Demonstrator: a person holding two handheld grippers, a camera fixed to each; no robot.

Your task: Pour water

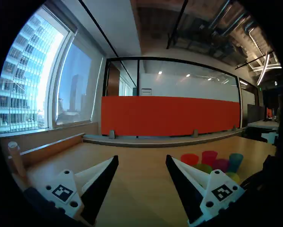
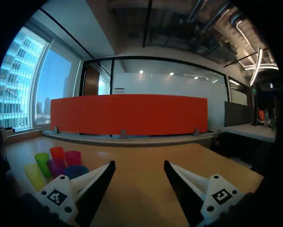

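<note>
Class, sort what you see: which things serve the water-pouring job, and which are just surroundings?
For the job: coloured cups, left gripper, right gripper, both open.
Just there: orange partition, window, wooden table.

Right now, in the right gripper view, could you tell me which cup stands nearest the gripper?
The blue cup, at the front of the cluster beside a finger of the right gripper; the others stand farther off.

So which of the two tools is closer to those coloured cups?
Right, probably: the cups look larger there, just past the left finger of the right tool. From the left tool they look smaller, beyond its right finger.
</note>
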